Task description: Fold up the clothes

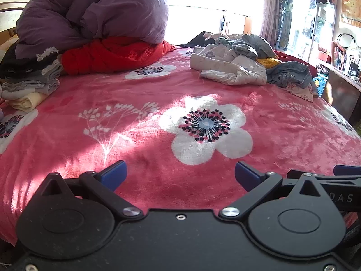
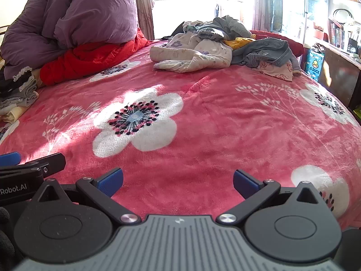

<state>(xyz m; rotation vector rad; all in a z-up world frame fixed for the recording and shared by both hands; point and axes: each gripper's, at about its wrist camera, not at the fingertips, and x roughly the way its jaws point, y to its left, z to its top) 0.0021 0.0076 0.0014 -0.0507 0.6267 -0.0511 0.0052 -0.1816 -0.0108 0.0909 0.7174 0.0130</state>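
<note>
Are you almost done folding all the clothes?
Not yet. Done: a folded stack sits at the left edge of the bed. In hand: nothing; the left gripper and right gripper are both open and empty above the blanket. Left: a messy pile of unfolded clothes at the far side, including a floral piece and grey ones.

Black hand-held gripper [image 1: 180, 176], blue fingertips [image 1: 114, 175], silver screws.

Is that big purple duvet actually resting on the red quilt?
Touching. In the right wrist view the purple duvet sits directly on the red quilt, its bulging underside pressing into the red fabric with no gap showing.
</note>
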